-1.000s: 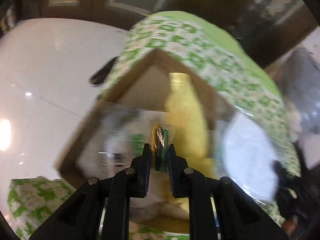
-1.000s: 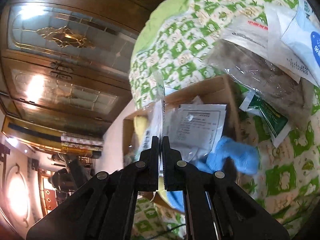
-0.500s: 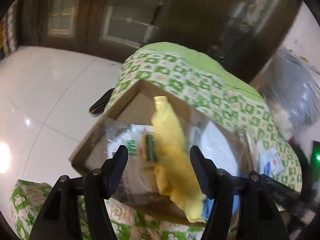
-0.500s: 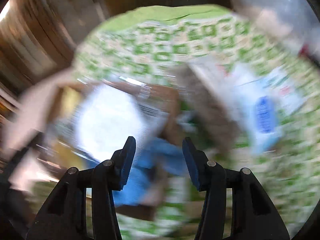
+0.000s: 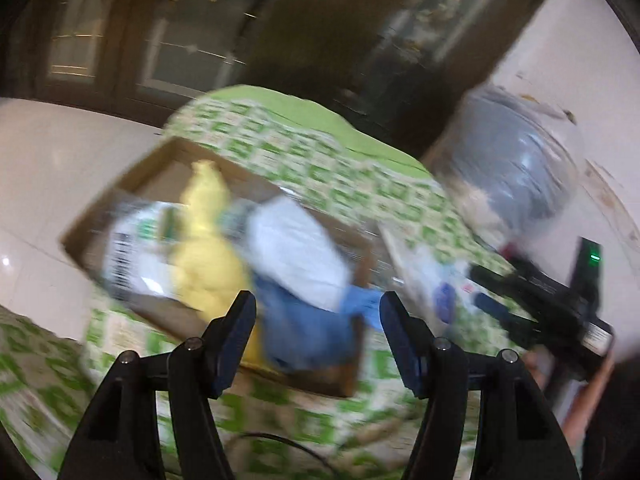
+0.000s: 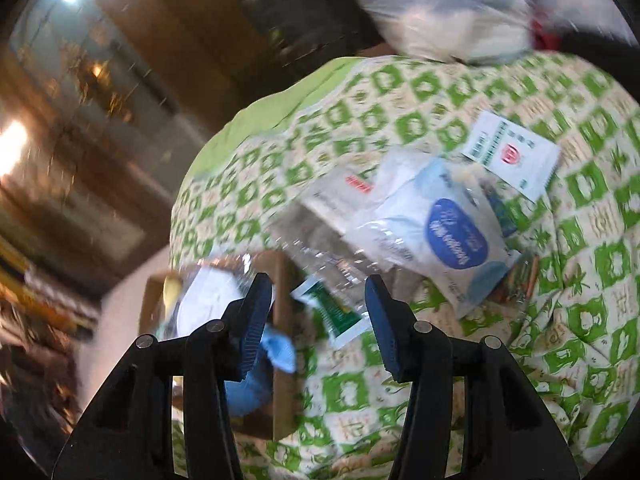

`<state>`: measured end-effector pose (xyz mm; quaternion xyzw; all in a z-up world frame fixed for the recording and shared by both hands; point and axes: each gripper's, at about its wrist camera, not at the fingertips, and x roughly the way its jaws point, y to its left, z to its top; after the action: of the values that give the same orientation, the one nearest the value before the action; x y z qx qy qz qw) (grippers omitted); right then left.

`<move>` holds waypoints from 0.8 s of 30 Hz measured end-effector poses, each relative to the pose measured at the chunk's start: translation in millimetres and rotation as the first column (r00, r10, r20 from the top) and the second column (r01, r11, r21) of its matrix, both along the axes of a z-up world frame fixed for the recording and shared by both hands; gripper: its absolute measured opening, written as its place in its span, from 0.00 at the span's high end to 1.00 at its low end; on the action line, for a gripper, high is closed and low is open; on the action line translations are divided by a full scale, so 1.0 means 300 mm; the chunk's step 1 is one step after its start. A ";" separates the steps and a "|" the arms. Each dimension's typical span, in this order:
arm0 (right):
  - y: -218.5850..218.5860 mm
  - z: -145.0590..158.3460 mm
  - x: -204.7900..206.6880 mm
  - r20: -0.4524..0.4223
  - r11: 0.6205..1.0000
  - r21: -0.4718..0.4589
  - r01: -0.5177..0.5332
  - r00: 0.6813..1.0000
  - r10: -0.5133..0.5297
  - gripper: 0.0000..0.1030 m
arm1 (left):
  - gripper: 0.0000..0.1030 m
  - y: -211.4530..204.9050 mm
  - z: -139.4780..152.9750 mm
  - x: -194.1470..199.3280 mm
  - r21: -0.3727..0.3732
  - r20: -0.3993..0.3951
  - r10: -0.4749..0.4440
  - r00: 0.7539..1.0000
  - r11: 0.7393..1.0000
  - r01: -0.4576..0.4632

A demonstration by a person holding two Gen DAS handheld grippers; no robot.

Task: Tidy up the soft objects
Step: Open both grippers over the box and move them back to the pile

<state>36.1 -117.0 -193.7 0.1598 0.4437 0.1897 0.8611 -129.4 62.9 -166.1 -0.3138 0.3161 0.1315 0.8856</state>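
Both claws released, yellow cloth [image 5: 206, 240] lengthwise in box [image 5: 132, 176]

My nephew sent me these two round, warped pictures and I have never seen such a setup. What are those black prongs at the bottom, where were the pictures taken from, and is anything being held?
There is no robot here. A person holds a two-finger gripper in each hand, and a fisheye camera on each looks out along its fingers, which gives the round, bent look. One picture is from the left gripper, the other from the right gripper. The black prongs are the fingers.

Both look down at a bed with a green-patterned cover. On it stands a cardboard box holding a yellow cloth, a blue cloth and plastic-wrapped items. Beside the box lie loose packets, one with a blue oval label.

Both grippers are open and hold nothing.
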 end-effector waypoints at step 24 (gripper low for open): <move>-0.483 -0.231 0.217 -0.182 0.971 0.232 0.055 0.983 -0.012 0.53 | 0.37 -0.380 -0.121 0.442 -0.250 -0.110 -0.326 0.939 0.923 0.291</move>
<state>101.1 -261.9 -262.9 0.2852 0.4910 0.2113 0.7956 3.3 -51.2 -202.4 -0.3496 0.4402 -0.0241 0.8267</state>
